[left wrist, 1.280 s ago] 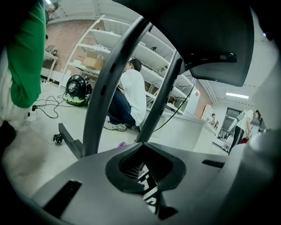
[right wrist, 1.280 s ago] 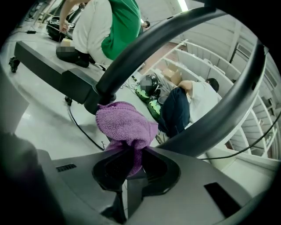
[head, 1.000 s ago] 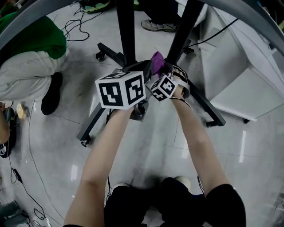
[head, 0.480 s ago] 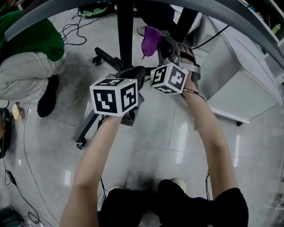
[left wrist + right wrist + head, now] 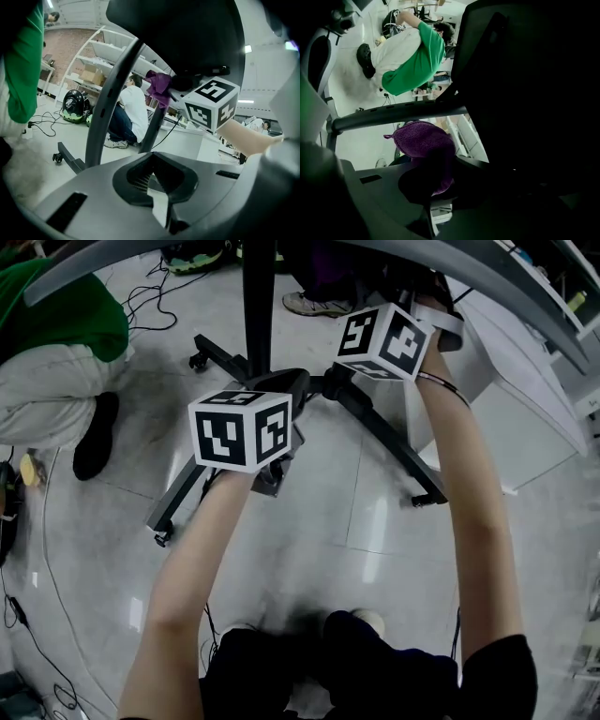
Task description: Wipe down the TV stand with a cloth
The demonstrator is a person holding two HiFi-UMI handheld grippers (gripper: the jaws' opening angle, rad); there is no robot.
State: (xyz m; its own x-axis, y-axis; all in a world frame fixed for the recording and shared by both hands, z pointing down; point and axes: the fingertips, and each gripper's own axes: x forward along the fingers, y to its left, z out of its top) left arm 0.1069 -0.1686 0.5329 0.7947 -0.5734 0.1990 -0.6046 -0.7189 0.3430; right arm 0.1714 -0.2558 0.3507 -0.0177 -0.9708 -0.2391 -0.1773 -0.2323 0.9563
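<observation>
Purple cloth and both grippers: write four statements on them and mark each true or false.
1. The right gripper holds the purple cloth. True.
2. The left gripper also grips the cloth. False: its jaws are shut on nothing.
3. The cloth lies on the floor. False: it is held up in the air, next to the stand.
4. The stand's legs have wheels and rest on the floor. True.
</observation>
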